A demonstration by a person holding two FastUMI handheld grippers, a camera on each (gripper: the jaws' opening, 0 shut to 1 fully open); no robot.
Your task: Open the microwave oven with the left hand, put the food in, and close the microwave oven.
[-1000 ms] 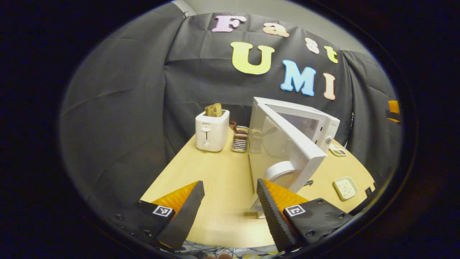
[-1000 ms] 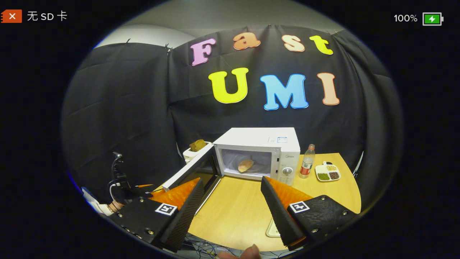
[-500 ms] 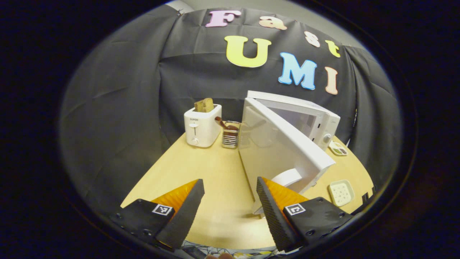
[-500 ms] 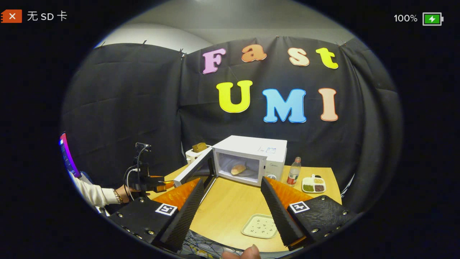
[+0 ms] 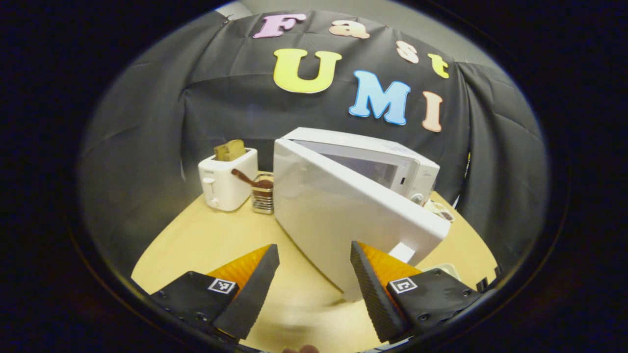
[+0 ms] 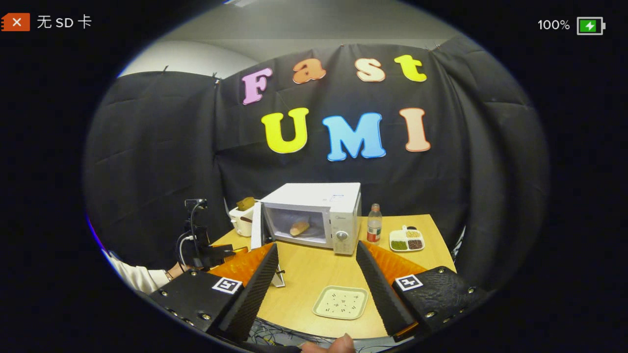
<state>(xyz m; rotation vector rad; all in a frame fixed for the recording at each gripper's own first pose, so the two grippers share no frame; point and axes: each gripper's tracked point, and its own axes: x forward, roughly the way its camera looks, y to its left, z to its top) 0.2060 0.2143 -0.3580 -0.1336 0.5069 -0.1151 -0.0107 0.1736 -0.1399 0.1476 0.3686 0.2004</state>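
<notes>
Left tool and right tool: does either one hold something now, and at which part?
Nothing is held. The left tool and the right tool are both open and empty.

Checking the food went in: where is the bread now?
In the right gripper view, the bread lies inside the microwave, behind its open door.

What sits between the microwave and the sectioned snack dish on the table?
A clear bottle with a red label stands between the microwave and the sectioned dish, seen in the right gripper view.

A staged recording booth: black cloth wall [image 6: 157, 147] behind a table [image 6: 319, 274] with microwave [image 6: 314, 211] and toaster [image 5: 225, 181].
</notes>
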